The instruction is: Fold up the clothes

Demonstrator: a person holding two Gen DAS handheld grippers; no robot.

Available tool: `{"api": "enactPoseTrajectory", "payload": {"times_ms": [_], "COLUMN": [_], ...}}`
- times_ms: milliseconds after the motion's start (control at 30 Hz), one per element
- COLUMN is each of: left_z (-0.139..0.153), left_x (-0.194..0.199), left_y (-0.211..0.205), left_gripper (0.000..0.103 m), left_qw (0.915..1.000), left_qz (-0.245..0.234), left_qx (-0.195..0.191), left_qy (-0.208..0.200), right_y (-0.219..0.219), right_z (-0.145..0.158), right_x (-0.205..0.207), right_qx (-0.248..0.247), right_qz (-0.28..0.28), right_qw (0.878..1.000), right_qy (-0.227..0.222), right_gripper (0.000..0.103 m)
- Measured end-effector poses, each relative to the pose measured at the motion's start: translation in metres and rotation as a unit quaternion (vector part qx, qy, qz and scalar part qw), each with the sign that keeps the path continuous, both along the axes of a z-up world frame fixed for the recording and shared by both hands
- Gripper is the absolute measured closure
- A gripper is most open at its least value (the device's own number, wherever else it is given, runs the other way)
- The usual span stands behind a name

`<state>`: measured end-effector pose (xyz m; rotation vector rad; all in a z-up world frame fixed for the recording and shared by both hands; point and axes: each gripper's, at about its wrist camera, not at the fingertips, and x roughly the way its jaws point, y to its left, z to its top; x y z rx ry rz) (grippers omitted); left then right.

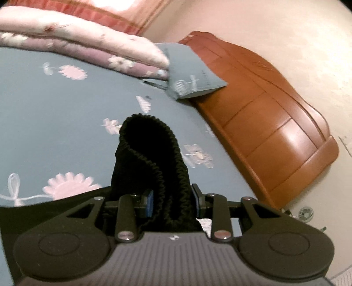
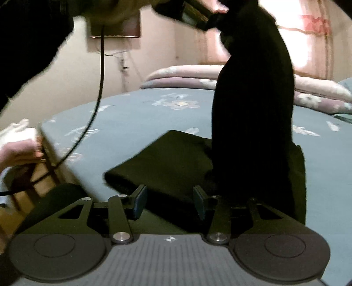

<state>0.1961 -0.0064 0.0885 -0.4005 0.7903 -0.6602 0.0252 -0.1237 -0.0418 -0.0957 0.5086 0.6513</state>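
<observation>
A black garment with a gathered elastic band stands up between the blue pads of my left gripper, which is shut on it above the blue flowered bedsheet. In the right wrist view the same garment hangs in a long column from the left gripper at the top, and its lower part lies flat on the bedsheet. My right gripper is open, low over the near edge of that flat part. Its pads do not press on the cloth.
A folded pink quilt and a blue pillow lie at the bed's far end by the wooden headboard. A person's hand and a black cable are at the bed's left edge.
</observation>
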Motion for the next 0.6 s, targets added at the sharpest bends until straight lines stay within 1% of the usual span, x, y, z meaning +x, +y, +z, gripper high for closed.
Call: {"api": "enactPoseTrajectory", "payload": {"times_ms": [67,100,133,200,300,367,467,500,533,600], "left_z": [0.006,0.008,0.01,0.013,0.017,0.016,0.012,0.01,0.007,-0.004], "left_x": [0.003,0.004,0.004,0.007,0.008,0.007,0.003,0.002,0.0,0.003], "left_y": [-0.009,-0.012,-0.014,-0.02,-0.026,-0.028,-0.023,-0.019,-0.015,-0.001], "left_gripper": [0.072,0.072,0.072,0.074,0.076,0.083,0.084,0.084,0.084,0.084], "left_qw": [0.9999,0.9999,0.9999,0.9998,0.9996,0.9995,0.9996,0.9996,0.9996,0.9999], "left_qz": [-0.008,-0.01,-0.012,-0.016,-0.022,-0.026,-0.025,-0.023,-0.019,-0.002], "left_qx": [-0.003,-0.004,-0.005,-0.009,-0.012,-0.011,-0.003,0.005,0.013,0.014], "left_qy": [-0.006,-0.008,-0.009,-0.013,-0.015,-0.017,-0.014,-0.016,-0.016,-0.002], "right_y": [0.001,0.001,0.002,0.006,0.03,0.049,0.044,0.038,0.035,0.029], "right_z": [-0.001,0.0,0.001,0.0,-0.005,-0.009,-0.023,-0.026,-0.026,-0.024], "right_x": [0.002,0.003,0.004,0.01,0.011,0.012,0.039,0.045,0.045,0.045], "right_qx": [-0.009,-0.011,-0.013,-0.019,-0.075,-0.116,-0.125,-0.119,-0.115,-0.107], "right_qz": [-0.026,-0.037,-0.049,-0.053,-0.046,-0.039,-0.105,-0.112,-0.113,-0.115], "right_qw": [0.999,0.999,0.998,0.998,0.994,0.988,0.986,0.987,0.987,0.987], "right_qy": [-0.018,-0.029,-0.038,-0.04,-0.072,-0.091,-0.029,-0.001,0.008,0.023], "right_gripper": [0.054,0.057,0.058,0.058,0.058,0.058,0.059,0.059,0.059,0.058]}}
